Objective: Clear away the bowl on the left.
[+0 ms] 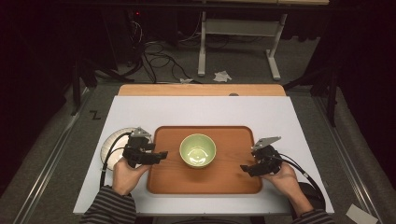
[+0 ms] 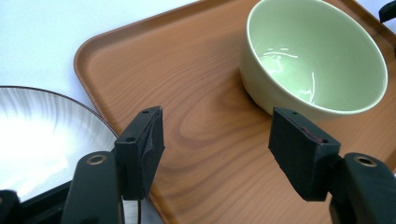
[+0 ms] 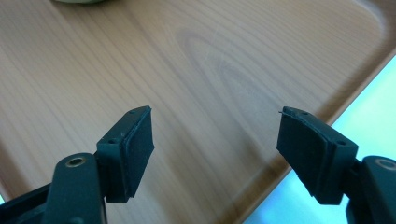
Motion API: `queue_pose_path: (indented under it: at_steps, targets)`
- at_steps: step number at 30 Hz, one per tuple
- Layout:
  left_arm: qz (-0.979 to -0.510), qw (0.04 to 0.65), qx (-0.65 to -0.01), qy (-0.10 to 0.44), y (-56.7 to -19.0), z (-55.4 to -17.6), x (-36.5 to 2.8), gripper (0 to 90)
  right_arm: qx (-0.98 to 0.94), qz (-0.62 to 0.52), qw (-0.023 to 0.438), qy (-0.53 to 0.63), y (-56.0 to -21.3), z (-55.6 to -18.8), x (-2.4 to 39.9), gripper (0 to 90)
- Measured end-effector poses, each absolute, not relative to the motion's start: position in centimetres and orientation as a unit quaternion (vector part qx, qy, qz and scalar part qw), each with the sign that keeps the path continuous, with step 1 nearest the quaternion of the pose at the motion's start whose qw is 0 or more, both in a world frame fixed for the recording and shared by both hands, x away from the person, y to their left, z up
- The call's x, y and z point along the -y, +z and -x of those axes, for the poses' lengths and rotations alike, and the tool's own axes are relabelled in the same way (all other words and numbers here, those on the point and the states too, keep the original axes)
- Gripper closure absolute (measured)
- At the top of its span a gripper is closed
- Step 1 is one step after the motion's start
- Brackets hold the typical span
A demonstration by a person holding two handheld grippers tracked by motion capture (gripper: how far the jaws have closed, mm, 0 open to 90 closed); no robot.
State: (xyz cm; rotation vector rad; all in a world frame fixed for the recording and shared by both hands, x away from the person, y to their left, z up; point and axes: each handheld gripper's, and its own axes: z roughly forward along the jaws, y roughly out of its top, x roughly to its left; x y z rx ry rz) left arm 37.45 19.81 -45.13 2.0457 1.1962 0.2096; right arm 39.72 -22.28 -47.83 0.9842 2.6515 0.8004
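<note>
No writing is legible. Left hand-held gripper [image 1: 156,155], jaws spread and empty, hovers over the wooden tray's [image 1: 233,179] left edge beside a white plate [image 1: 111,139]. Green bowl [image 1: 198,150] sits mid-tray. Right hand-held gripper [image 1: 248,169], also spread, hovers at the tray's right edge.

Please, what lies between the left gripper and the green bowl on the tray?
Nothing: bare wood of the brown wooden tray separates the left gripper from the pale green ceramic bowl, as the left gripper view shows.

Glossy pale-green ceramic bowl [image 1: 198,150], smooth matt wood-grain tray [image 1: 163,179], matt white table [image 1: 196,112], glossy streaked plate [image 2: 37,135]
</note>
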Motion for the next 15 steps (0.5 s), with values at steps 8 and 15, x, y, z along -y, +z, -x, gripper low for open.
queue_pose_path:
  at_steps: [8,15]
  targets:
    - [-0.806,0.365,-0.461,0.068,-45.54,-37.54,-19.19,36.2,-0.899,-0.331,0.102,0.268,-47.8,-39.66,22.22,28.7]
    - [-0.806,0.364,-0.462,0.063,-45.68,-37.76,-19.13,36.6,-0.9,-0.329,0.099,0.267,-47.89,-39.76,22.24,28.7]
